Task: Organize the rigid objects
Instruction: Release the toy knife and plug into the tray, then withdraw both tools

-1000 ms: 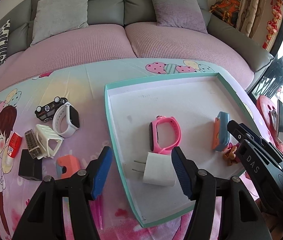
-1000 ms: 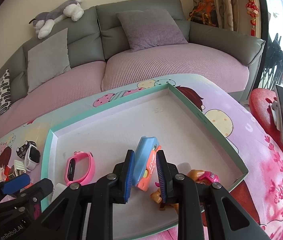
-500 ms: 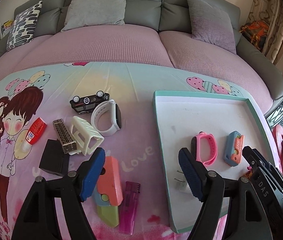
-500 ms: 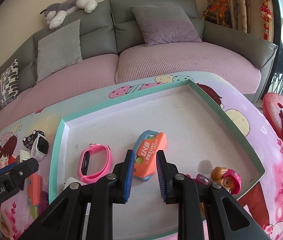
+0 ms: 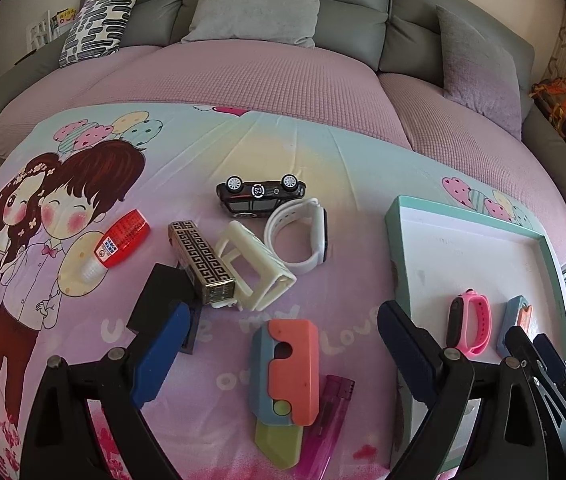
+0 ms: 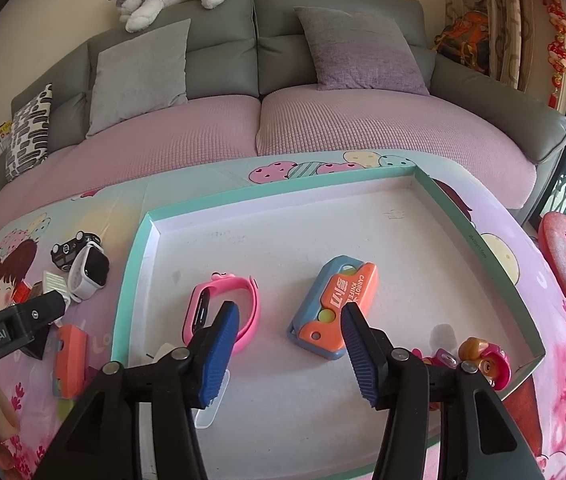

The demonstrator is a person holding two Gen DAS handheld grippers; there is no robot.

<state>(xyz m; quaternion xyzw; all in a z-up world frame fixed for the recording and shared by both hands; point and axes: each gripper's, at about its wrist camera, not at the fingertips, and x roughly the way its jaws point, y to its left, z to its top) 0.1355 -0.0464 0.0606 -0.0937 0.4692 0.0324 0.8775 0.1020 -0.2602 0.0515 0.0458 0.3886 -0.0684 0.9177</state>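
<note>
A white tray with a teal rim [image 6: 139, 264] holds a pink watch band [image 6: 223, 312], a blue-and-orange carrot knife [image 6: 335, 308] and a toy pup figure [image 6: 483, 360]. My right gripper [image 6: 289, 356] is open and empty, just short of the carrot knife lying flat in the tray. My left gripper [image 5: 279, 356] is open over the cloth left of the tray [image 5: 397, 248], above a second orange-and-blue carrot knife [image 5: 289, 372] and a purple lighter [image 5: 327, 428].
On the cloth lie a toy car [image 5: 261, 196], a white smartwatch [image 5: 303, 236], a cream frame [image 5: 255, 268], a patterned gold box [image 5: 201, 260], a black block [image 5: 159, 300] and a red tube [image 5: 123, 240]. A sofa with cushions stands behind.
My right gripper opened and let go of the carrot knife, which now lies in the tray. My left gripper swung left from the tray to over the loose items on the cloth.
</note>
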